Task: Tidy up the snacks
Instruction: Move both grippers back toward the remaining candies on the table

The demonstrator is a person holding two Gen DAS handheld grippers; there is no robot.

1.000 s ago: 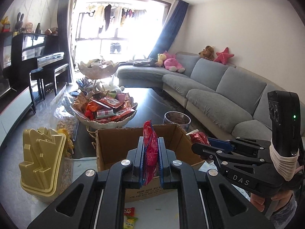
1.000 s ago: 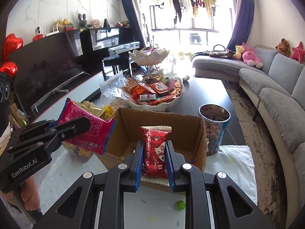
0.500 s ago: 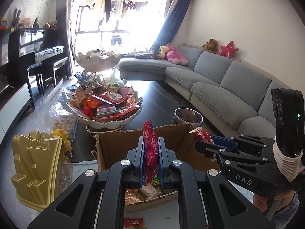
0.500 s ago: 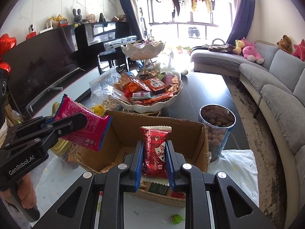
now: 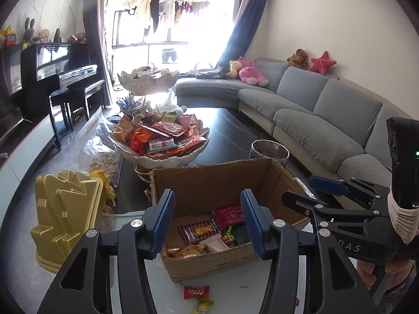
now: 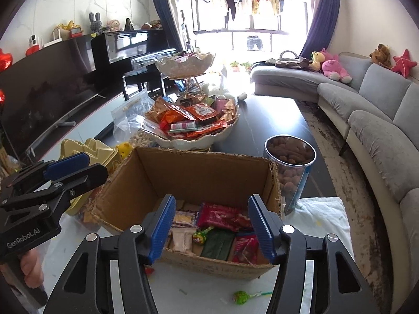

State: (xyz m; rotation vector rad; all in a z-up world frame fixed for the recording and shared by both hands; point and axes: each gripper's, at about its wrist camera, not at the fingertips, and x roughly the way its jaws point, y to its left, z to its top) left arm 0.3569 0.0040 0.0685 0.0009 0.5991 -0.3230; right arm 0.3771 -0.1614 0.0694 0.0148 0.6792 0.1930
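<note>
An open cardboard box (image 5: 220,180) (image 6: 199,172) stands on the white table, with several wrapped snacks on its floor. A red packet (image 5: 226,216) (image 6: 222,216) lies among them. My left gripper (image 5: 208,221) hovers over the box's near edge, its jaws opening with nothing between them. My right gripper (image 6: 212,226) hangs over the box from the other side, its jaws also opening and empty. Each gripper shows in the other's view, the right gripper (image 5: 309,191) at the right, the left gripper (image 6: 78,164) at the left.
A white tiered bowl (image 5: 167,157) (image 6: 199,141) heaped with snacks stands behind the box. A clear tub of nuts (image 6: 290,167), a gold moulded tray (image 5: 65,217), a bag of nuts (image 5: 104,159), loose candies (image 5: 196,291) and a green lollipop (image 6: 242,296) lie around.
Both grippers let go of their red packets, which dropped into the box. Both hands came a little closer over the box and tilted down, so its inside now shows.
</note>
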